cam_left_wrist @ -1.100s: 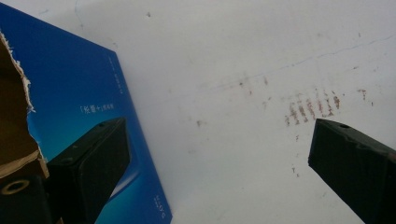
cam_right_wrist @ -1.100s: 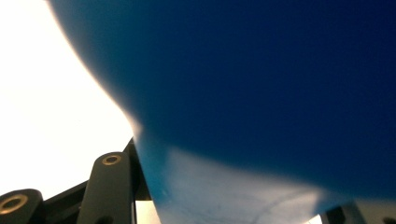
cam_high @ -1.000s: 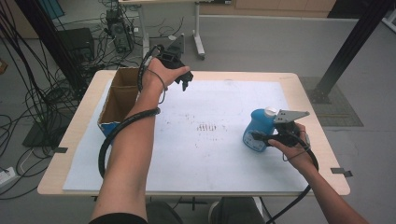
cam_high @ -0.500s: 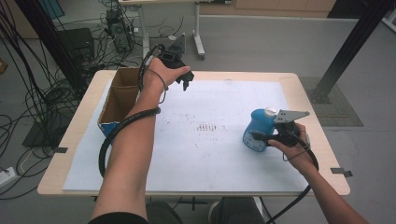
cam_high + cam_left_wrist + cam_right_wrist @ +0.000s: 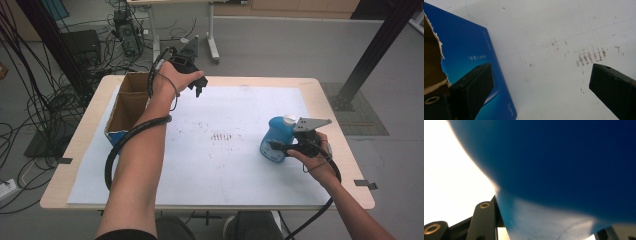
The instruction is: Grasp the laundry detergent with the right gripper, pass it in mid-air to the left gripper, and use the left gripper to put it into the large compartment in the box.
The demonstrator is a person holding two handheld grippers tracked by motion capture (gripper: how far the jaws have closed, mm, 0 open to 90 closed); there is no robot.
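Note:
A blue plastic bottle [image 5: 273, 140] with a white cap stands upright on the right side of the white sheet [image 5: 220, 170]. My right gripper [image 5: 278, 148] comes in from the right and is shut on its lower body. Up close, the bottle [image 5: 564, 165] sits between the jaws of the right gripper [image 5: 544, 231]. My left gripper [image 5: 198, 89] hangs over the far left of the sheet, beside the cardboard box [image 5: 125, 107]. In its own view the left gripper [image 5: 541, 85] is open with only the sheet beneath it.
The open cardboard box has a blue outer side [image 5: 471, 55] and lies along the table's left edge. Brown smudges [image 5: 224, 136] mark the middle of the sheet. Cables and a black post stand on the floor around the table [image 5: 330, 90].

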